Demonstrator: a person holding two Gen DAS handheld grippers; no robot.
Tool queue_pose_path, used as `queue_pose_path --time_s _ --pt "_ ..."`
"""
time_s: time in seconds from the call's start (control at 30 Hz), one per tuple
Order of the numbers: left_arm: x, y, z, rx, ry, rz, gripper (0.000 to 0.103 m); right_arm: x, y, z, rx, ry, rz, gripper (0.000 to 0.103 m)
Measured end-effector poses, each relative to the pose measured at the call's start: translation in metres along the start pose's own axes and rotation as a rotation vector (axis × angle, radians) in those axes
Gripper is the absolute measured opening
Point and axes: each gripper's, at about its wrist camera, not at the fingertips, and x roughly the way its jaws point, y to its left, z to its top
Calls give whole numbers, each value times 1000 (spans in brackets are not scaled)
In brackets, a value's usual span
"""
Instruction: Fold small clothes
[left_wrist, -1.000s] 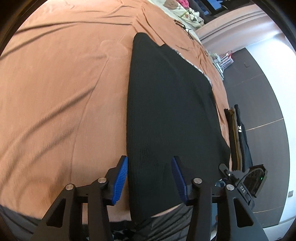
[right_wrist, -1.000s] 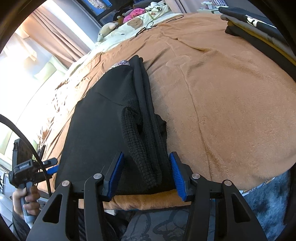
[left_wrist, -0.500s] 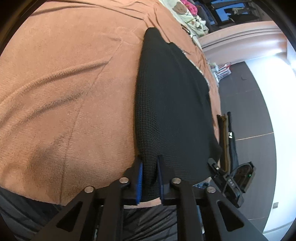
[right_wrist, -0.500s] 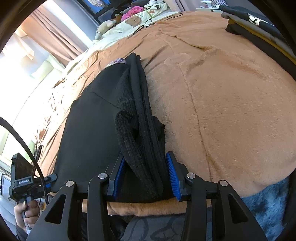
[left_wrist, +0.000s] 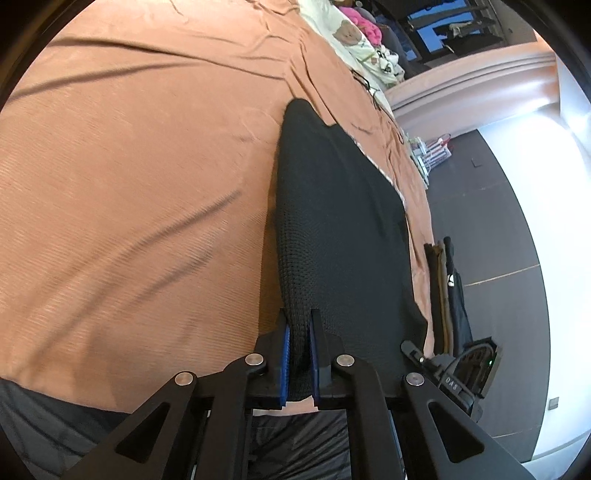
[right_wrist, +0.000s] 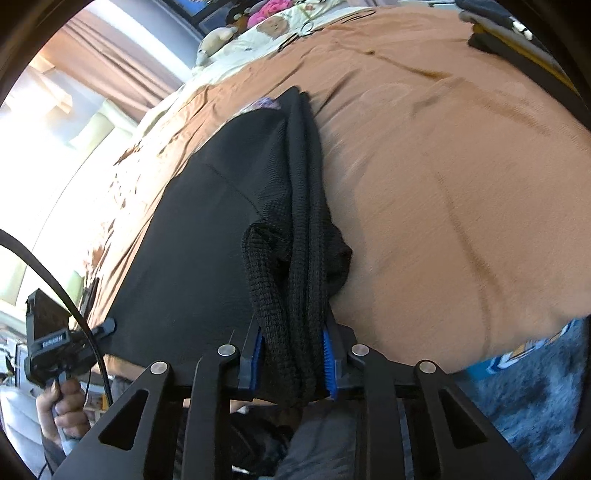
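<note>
A black knit garment (left_wrist: 340, 221) lies lengthwise on the brown bedspread (left_wrist: 129, 184), folded into a long strip. My left gripper (left_wrist: 300, 354) is shut on its near left corner. In the right wrist view the garment (right_wrist: 221, 229) has a thick bunched fold along its right side. My right gripper (right_wrist: 293, 362) is shut on the near end of that bunched fold, at the bed's near edge. The left gripper (right_wrist: 107, 326) and the hand that holds it show at the lower left of the right wrist view.
A stack of folded clothes (left_wrist: 448, 291) lies at the bed's right edge, also seen in the right wrist view (right_wrist: 517, 40). Pillows and soft toys (right_wrist: 258, 22) lie at the bed's far end. A blue rug (right_wrist: 535, 398) lies on the floor.
Both grippers have closed from wide open onto the near edge of the black garment. The left closed first on the left corner, the right then closed on the bunched fold.
</note>
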Motion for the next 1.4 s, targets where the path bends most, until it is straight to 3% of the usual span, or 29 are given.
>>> queue_pose_path --time_s 0.33,0.73,1.13,1.27,1.33,1.37,1.4 --pt "-36 26 -1 -21 -34 27 8 20 29 -10 -34 56 59 21" --pt "-68 57 -24 -75 -57 9 8 32 40 -12 -79 98 82 21" --pt "-71 56 -13 6 -59 95 12 15 34 -20 -96 116 6 21" --pt "-67 57 -3 9 -62 94 34 4 55 -19 -193 74 -30 21" --pt "-65 55 3 25 -71 100 39 -1 61 -12 -227 59 -26 23" --pt "-64 55 5 28 -72 103 41 -2 62 -8 -228 54 -9 25" --pt "-61 54 10 26 -69 100 42 -2 61 -5 -226 50 -3 34"
